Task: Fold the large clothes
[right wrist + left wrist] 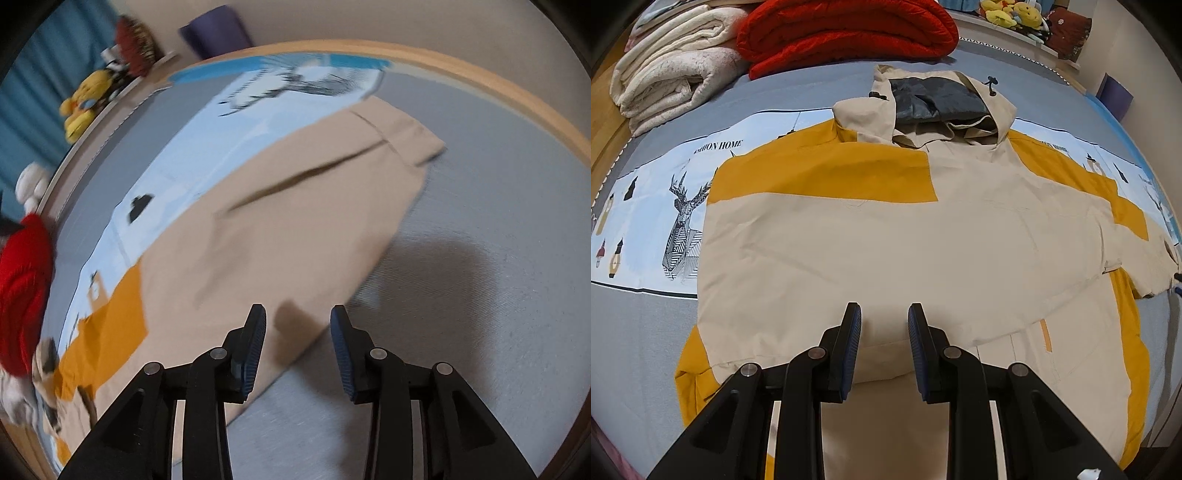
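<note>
A beige and mustard-yellow hooded jacket [886, 236] lies flat on the bed, hood with dark lining [934, 99] at the far end. One beige sleeve is folded across its front. My left gripper [884, 317] is open and empty, hovering over the jacket's lower front. In the right wrist view the other beige sleeve [295, 221] stretches out over the sheet, cuff [413, 136] at the far end. My right gripper [298, 321] is open and empty above that sleeve's near edge.
A folded red quilt [846, 33] and folded cream blankets [672, 70] lie at the bed's far left. Plush toys [1012, 14] sit on the headboard ledge. The grey and light-blue printed sheet [639, 325] covers the bed. A wooden bed edge [498, 85] curves along the right.
</note>
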### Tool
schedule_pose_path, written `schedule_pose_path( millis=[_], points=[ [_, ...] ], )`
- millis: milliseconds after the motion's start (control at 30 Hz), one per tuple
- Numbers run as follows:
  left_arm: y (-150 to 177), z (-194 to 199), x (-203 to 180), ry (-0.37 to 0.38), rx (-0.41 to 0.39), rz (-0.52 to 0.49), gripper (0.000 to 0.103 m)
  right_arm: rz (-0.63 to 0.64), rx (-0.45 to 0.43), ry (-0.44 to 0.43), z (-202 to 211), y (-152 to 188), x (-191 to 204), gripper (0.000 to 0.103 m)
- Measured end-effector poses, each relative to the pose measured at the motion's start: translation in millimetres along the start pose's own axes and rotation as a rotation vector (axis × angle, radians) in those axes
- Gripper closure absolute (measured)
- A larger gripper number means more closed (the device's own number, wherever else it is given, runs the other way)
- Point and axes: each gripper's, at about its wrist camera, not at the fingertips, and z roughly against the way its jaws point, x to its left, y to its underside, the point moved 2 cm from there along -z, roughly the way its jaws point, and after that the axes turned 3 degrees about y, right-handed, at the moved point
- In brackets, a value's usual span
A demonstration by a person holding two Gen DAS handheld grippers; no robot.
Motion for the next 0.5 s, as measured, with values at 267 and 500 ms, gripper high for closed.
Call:
schedule_pose_path(
  millis=[267, 500],
  points=[
    [1, -2, 1, 0.000, 0.006, 0.001, 0.080, -0.119, 0.015, -0.049, -18, -8, -29, 0.062],
    [2, -2, 2, 0.001, 0.007, 0.002, 0.079, -0.221, -0.040, -0.118, -24, -9, -38, 0.062]
  ],
)
